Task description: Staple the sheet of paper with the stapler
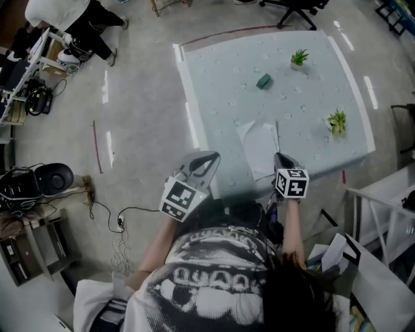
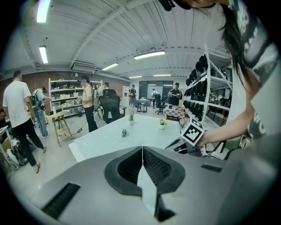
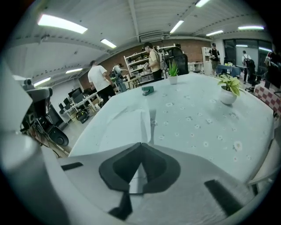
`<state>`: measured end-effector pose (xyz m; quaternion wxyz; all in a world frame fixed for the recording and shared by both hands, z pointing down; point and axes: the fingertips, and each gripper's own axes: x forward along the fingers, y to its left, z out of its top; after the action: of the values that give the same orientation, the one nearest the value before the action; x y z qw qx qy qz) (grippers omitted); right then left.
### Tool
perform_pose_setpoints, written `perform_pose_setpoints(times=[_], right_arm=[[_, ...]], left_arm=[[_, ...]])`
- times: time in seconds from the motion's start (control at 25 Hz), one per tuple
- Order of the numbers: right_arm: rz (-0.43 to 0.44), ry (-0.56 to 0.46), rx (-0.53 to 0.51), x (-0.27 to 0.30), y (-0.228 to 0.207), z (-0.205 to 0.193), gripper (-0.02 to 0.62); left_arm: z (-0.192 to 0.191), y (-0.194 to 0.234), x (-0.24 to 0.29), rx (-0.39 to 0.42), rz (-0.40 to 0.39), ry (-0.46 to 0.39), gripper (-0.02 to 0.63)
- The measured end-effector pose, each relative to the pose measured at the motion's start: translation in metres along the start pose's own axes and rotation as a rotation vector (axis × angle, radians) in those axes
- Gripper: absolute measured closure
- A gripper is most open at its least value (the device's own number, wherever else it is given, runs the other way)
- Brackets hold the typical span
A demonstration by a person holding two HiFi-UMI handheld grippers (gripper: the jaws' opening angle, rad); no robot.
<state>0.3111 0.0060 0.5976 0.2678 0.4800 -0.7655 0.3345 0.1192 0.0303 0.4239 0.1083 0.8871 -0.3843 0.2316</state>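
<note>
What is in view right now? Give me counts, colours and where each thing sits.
table: one, pale blue flowered cloth, centre of the head view
stapler: one, dark green, far middle of the table
potted plants: two, green in white pots, one at the far side, one near the right edge
paper: white, at the table's near edge; sheet count unclear
office chair: one, black, beyond the table's far side
people: several, standing beyond the table
left gripper: one, grey, jaws together and empty, off the table's near left corner
right gripper: one, grey, jaws closed, apparently on the paper's near edge
</note>
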Motion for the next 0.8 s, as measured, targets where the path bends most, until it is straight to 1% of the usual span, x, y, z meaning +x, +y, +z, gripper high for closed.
perform_pose_setpoints(times=[0.24,0.44,0.64,0.8], right_arm=[[-0.038,-0.039,0.162,0.012,0.008,0.024,0.586],[-0.101,-0.052,0.28,0.024,0.009,0.047,0.586],[-0.159,-0.043,0.363,0.045,0.008,0.065,0.586],[-0.184,-0.04,0.442,0.062,0.013,0.079,0.586]], left_arm=[[0.01,0.021,0.013,0.018,-0.063,-0.021,0.601],[0.022,0.042,0.022,0.038,-0.128,-0.056,0.601],[0.015,0.067,0.031,0.05,-0.179,-0.056,0.601],[0.007,0.086,0.035,0.056,-0.222,-0.048,0.601]])
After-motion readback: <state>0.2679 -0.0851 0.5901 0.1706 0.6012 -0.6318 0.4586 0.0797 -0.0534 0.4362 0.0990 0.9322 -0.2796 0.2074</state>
